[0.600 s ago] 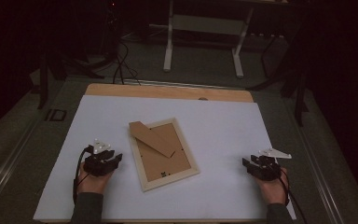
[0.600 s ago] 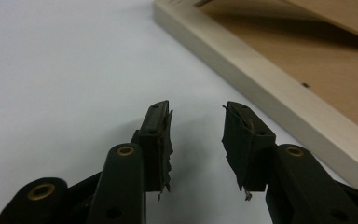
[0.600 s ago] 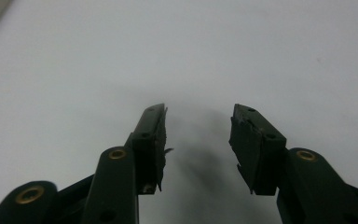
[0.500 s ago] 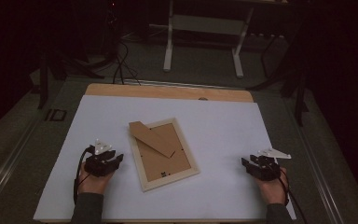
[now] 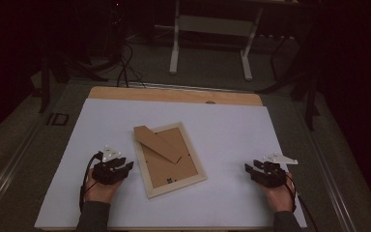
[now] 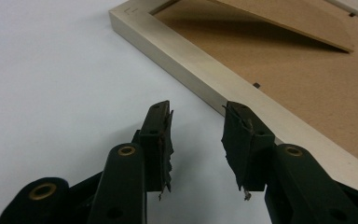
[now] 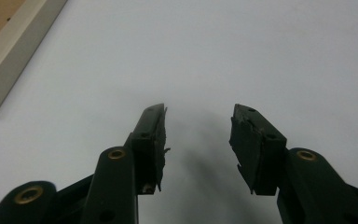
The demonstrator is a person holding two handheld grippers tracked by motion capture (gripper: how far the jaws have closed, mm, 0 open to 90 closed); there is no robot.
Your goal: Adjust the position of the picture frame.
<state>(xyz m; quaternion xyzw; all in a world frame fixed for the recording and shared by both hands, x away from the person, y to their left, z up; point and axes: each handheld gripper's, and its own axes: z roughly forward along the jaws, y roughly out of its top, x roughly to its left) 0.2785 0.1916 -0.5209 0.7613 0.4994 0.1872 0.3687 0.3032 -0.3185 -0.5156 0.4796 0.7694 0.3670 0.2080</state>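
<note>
A wooden picture frame (image 5: 170,160) lies face down in the middle of the white worktop (image 5: 232,130), its cardboard stand (image 5: 157,143) sticking up. Both tools are released and hold nothing: the left hand-held gripper (image 5: 125,165) just beside the frame, the right hand-held gripper (image 5: 249,169) well apart at lower right. The work looks just started; next, I think, the left one must reach the frame's edge.
</note>
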